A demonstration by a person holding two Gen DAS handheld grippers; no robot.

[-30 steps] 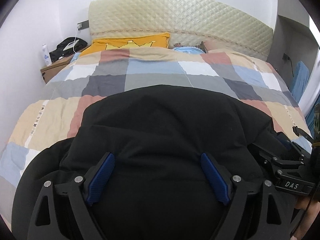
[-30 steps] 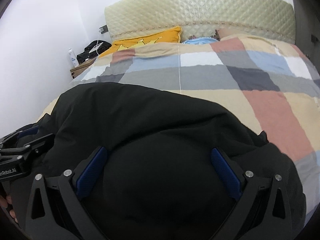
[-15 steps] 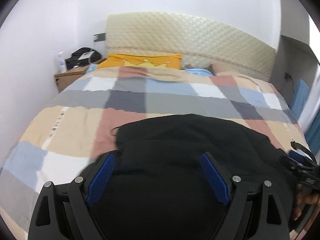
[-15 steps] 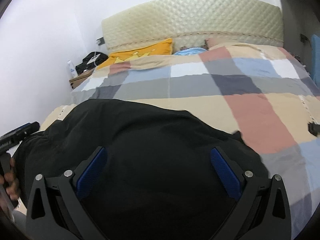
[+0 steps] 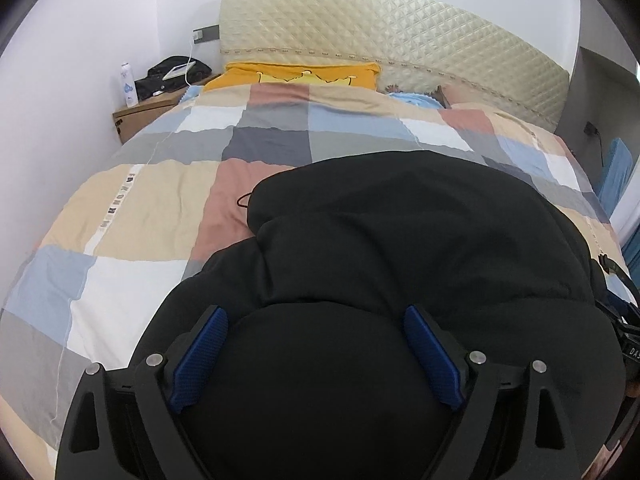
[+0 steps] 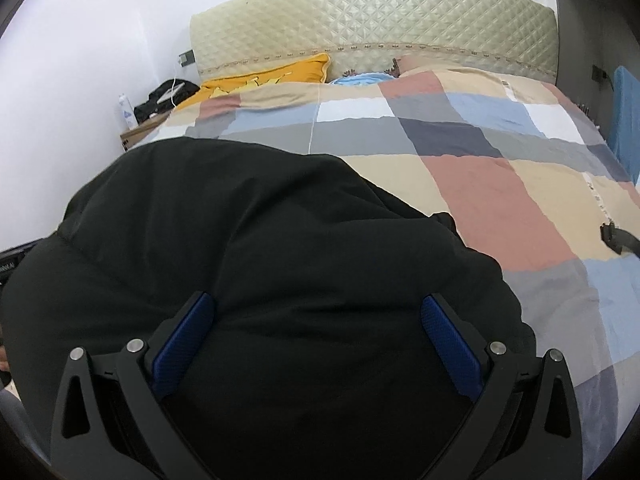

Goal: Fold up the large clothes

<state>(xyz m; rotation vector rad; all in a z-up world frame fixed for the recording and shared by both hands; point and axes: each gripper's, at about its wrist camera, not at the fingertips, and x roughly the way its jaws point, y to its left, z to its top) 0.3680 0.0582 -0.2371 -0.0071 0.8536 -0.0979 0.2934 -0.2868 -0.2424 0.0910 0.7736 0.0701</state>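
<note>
A large black padded garment [image 5: 400, 248] lies bunched on the near half of the checked bed cover [image 5: 160, 208]. It also fills the lower left of the right wrist view [image 6: 248, 248]. My left gripper [image 5: 316, 320] stands with its blue pads wide apart, and a thick fold of the garment bulges between them. My right gripper [image 6: 316, 308] stands the same way, jaws wide with black fabric between the pads. Whether either gripper pinches the cloth is hidden by the fabric. The right gripper's body shows at the left wrist view's right edge [image 5: 628, 344].
The bed has a quilted cream headboard [image 5: 392, 44], a yellow pillow [image 5: 304, 74] and a light blue item [image 5: 416, 100]. A wooden nightstand [image 5: 144, 114] with a bottle and a black bag stands at the far left. A black strap [image 6: 616, 236] lies on the cover's right side.
Both grippers swung back towards the bed after pulling away; the garment now sits further up the cover, with the left side of the bed cover bared compared with a second ago.
</note>
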